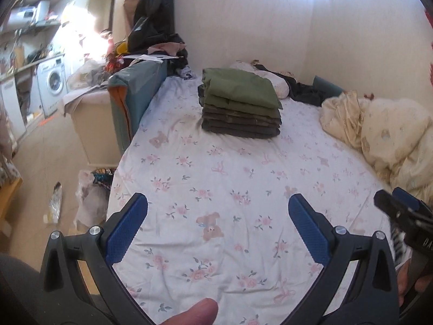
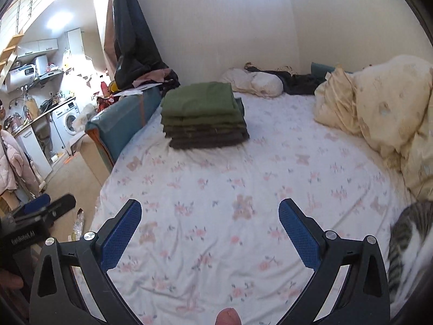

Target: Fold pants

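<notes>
My left gripper and right gripper hang over the near end of the floral bed sheet, both with blue pads spread wide apart and gripping nothing. The pants sit as a neat folded stack (green on top, darker layers beneath) at the far left of the bed, near the teal cushion. A rumpled cream duvet is heaped along the right side. A tabby cat lies at the near right edge, just beside my right gripper.
</notes>
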A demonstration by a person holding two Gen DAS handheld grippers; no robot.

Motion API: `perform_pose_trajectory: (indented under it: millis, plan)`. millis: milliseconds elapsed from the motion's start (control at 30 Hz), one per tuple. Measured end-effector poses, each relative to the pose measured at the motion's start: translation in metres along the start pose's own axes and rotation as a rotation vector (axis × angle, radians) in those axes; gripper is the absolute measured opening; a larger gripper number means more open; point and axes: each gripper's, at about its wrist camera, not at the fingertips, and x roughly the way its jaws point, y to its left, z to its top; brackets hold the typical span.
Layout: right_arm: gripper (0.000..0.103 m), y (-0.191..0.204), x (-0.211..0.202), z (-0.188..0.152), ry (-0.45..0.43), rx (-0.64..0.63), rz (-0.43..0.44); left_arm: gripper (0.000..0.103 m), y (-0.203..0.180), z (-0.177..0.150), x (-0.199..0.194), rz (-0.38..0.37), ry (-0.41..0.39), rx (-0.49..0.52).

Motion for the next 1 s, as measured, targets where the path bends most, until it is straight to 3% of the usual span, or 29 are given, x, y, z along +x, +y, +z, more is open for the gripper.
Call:
perform_pose_trajectory:
  millis: [100, 233, 500, 1000]
  plan:
    - [0.103, 0.001, 0.011, -0.008, 0.027, 0.002, -0.009, 0.103, -0.007, -0.002, 0.006, -0.003, -0.012, 0.024]
    - [0.103, 0.004, 0.014, -0.007, -0.006, -0.018, -0.017, 0.102, -0.011, -0.007, 0.016, 0.010, -0.003, 0.038]
    - [0.103, 0.009, 0.020, -0.010, -0.002, -0.039, -0.024, 0.103, -0.022, -0.013, 0.007, -0.010, -0.023, 0.093]
    - [0.103, 0.012, 0.021, -0.010, -0.003, -0.044, -0.027, 0.103, -0.023, -0.011, 0.006, -0.007, -0.027, 0.088]
